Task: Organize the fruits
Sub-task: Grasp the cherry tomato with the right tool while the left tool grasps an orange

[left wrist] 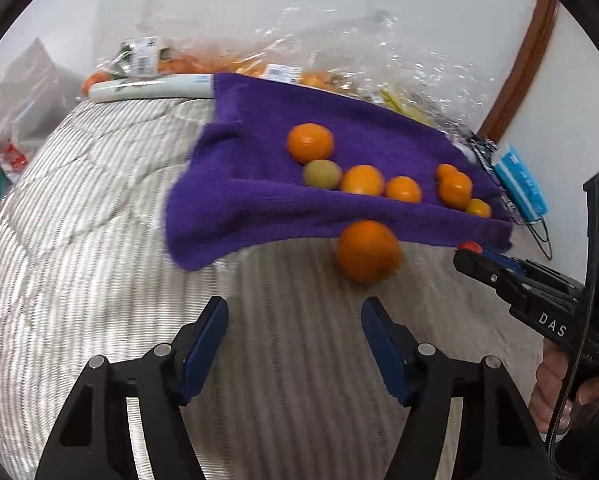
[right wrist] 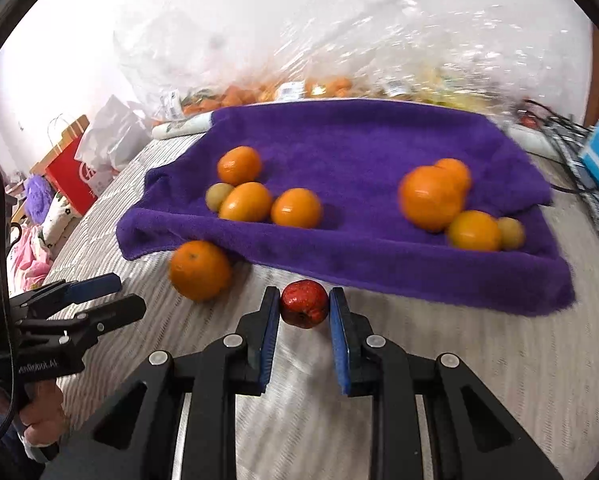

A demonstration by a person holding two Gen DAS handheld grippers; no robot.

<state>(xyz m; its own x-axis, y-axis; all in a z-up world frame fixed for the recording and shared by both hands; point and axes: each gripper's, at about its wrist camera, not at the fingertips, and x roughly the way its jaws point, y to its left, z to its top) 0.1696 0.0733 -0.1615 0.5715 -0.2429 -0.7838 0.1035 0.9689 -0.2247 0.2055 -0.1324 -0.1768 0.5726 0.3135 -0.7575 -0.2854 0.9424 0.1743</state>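
A small red fruit (right wrist: 303, 307) sits between the blue pads of my right gripper (right wrist: 305, 294), which is shut on it just above the striped cover, in front of the purple towel (right wrist: 359, 140). Two clusters of oranges lie on the towel, a left one (right wrist: 245, 202) with a small greenish fruit (right wrist: 218, 195), and a right one (right wrist: 431, 198). One loose orange (left wrist: 367, 250) rests on the cover at the towel's near edge. My left gripper (left wrist: 295, 312) stands open a short way before that orange, with nothing between its fingers. In the left wrist view my right gripper (left wrist: 465, 254) shows at right with the red fruit (left wrist: 470, 246).
Clear plastic bags of fruit (right wrist: 319, 84) pile up behind the towel against the wall. A blue packet (left wrist: 521, 186) and a wire rack (right wrist: 583, 168) lie at the right. A red paper bag (right wrist: 73, 176) and white bags (left wrist: 27, 92) stand off the left edge of the striped cover (left wrist: 99, 200).
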